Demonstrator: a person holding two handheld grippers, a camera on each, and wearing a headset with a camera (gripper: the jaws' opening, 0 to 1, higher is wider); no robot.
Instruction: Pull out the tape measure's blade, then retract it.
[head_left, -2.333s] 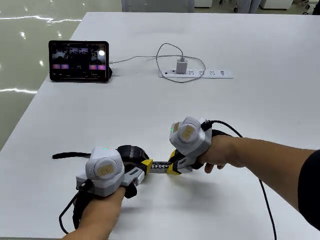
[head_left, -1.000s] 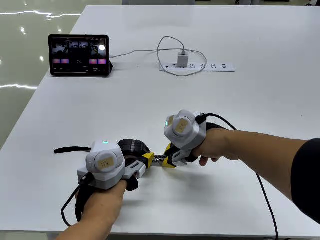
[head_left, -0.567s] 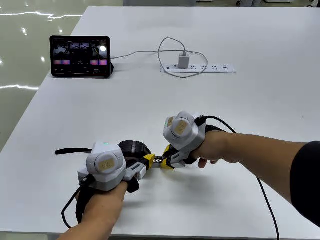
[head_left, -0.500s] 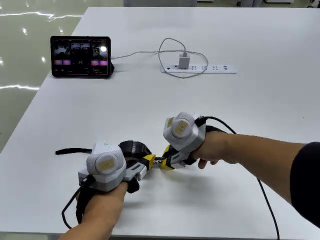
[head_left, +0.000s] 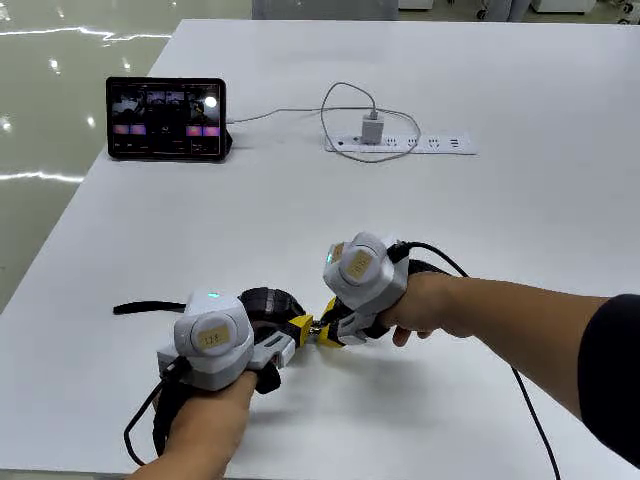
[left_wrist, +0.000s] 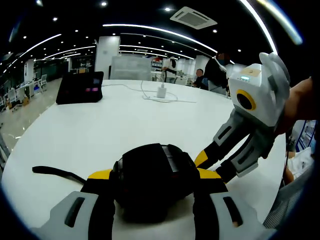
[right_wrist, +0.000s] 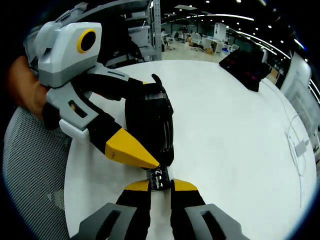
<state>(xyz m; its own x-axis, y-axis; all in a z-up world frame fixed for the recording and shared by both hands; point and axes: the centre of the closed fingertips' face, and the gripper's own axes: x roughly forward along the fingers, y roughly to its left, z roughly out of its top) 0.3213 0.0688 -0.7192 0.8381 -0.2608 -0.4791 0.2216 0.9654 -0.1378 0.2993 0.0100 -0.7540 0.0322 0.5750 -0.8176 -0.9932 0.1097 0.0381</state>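
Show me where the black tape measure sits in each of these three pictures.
Head view: the tape measure is low and left of centre.
Left gripper view: it is at bottom centre, large and black.
Right gripper view: it is just left of centre, with its blade pointing toward the bottom edge.
Shared landmark: the tablet, upper left, left, upper right.

The tape measure (head_left: 268, 303) is sitting on the table (head_left: 500, 220) near its front edge, between the jaws of the left gripper (left_wrist: 155, 177). The right gripper (head_left: 328, 336) is standing just to its right, clamping the short blade (right_wrist: 160, 176) between them. The tablet (head_left: 167, 118) is standing well behind at the left, with the power strip (head_left: 410, 144) lying to its right.
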